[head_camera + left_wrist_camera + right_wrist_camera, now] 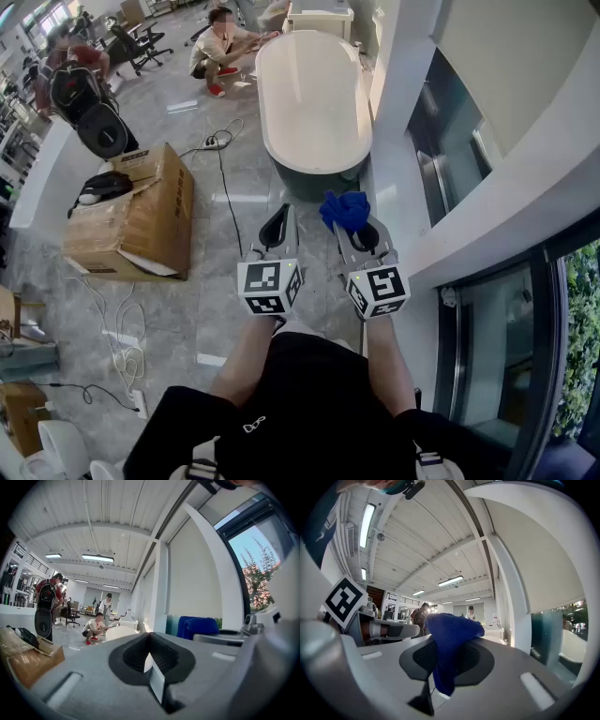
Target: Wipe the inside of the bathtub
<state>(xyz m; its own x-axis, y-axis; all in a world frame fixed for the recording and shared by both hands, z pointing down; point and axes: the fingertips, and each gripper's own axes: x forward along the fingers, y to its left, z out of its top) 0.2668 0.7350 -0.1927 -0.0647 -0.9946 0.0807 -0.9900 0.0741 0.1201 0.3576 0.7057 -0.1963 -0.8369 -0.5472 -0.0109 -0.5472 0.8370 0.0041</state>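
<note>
The person stands on a grey marbled floor (178, 309), a gripper in each hand, both held out at waist height. The bathtub (314, 94) is ahead of them on the floor – white inside, dark on its outer wall, lying lengthwise away from the camera beside the white wall and window on the right. Its inside looks bare.

The right gripper (359, 230) has its fingers closed on a blue cloth (344, 208); in the right gripper view the cloth (449, 630) is pinched between the dark pads and bunches up above them. The cloth is near the tub's closest end but short of its rim, not touching it.

The left gripper (278, 220) is just beside the right one, its fingers pressed together with nothing between them – the left gripper view shows the pads meeting along one seam.

To the left sits a cardboard box (150, 220), and another person (220, 47) crouches by the tub's far end.
</note>
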